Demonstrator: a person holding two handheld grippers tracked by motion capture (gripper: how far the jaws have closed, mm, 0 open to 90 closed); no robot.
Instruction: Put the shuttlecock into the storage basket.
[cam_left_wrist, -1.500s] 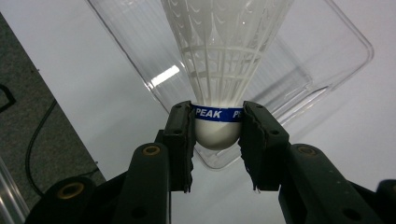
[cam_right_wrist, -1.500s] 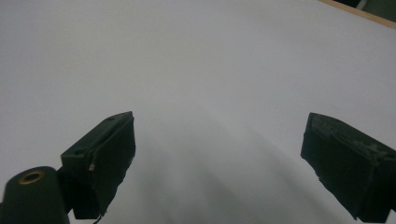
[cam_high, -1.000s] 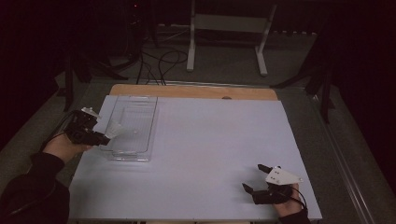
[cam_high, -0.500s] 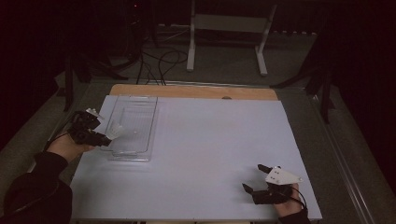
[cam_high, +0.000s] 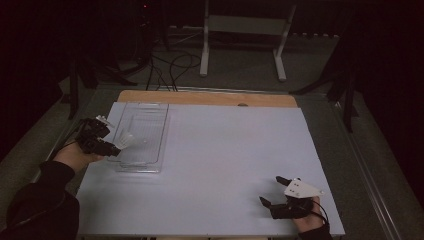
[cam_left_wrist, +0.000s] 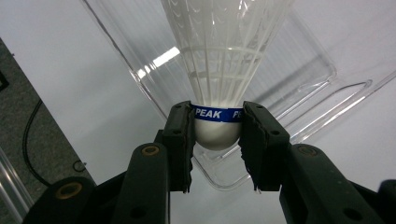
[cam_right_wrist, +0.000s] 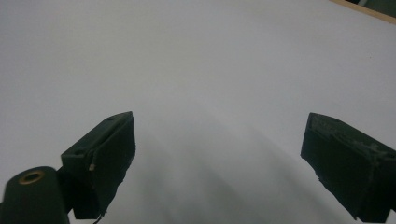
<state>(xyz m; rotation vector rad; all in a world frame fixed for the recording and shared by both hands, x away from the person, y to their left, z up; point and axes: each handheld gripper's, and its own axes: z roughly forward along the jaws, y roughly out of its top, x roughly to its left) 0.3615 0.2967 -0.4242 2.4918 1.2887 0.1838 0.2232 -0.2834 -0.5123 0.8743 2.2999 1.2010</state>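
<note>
So the room's really dark, only the bench is lit: it's covered in a plain pale sheet with a strip of bare wood along the far edge. Behind it, upper middle of the frame, there's a white metal stand and some loose black cables on the grey floor. At the left of the frame, the left tool is clamped on the rounded cork base of a white feathered shuttlecock with a blue band, held just over the near left edge of a clear plastic rectangular tray. Lower right, the right tool sits low over bare sheet, jaws wide apart, nothing between them.
</note>
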